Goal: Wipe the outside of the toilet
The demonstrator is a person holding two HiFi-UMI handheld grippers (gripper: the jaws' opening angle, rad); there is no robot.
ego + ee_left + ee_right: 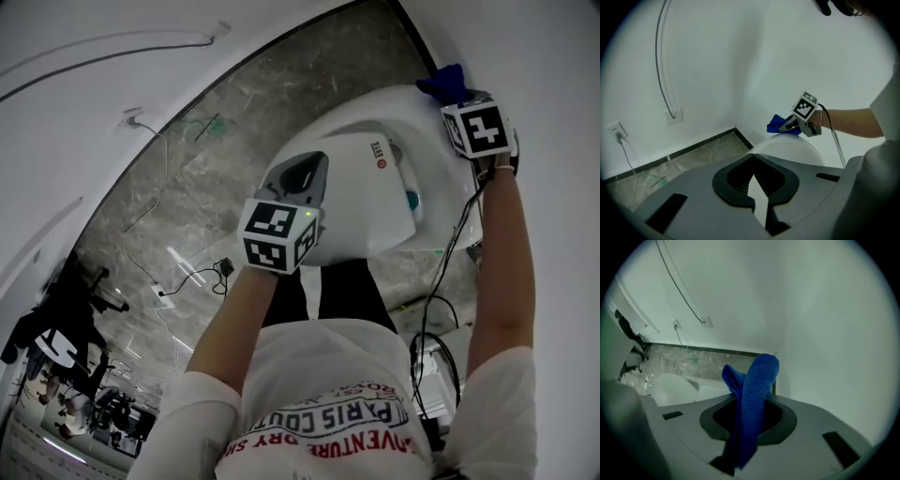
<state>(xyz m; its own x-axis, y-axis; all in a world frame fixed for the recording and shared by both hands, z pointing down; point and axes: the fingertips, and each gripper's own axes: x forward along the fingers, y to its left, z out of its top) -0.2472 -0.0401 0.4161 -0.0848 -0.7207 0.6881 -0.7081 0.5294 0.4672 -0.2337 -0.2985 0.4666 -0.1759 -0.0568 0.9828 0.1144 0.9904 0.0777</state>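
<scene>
- Printed white T-shirt (328, 412) nearest, on the near side of the toilet (370, 202); both bare forearms reaching out toward it.
- Right gripper (461, 92) clamped on a blue microfibre cloth (445, 82), seemingly against the toilet's far rear edge.
- Left gripper (302, 176) closed on nothing, held over the toilet's near side.
- Probably best done with the cloth pressed flat, in slow overlapping strokes.
- Right arm almost straight; left arm bent shorter.
</scene>
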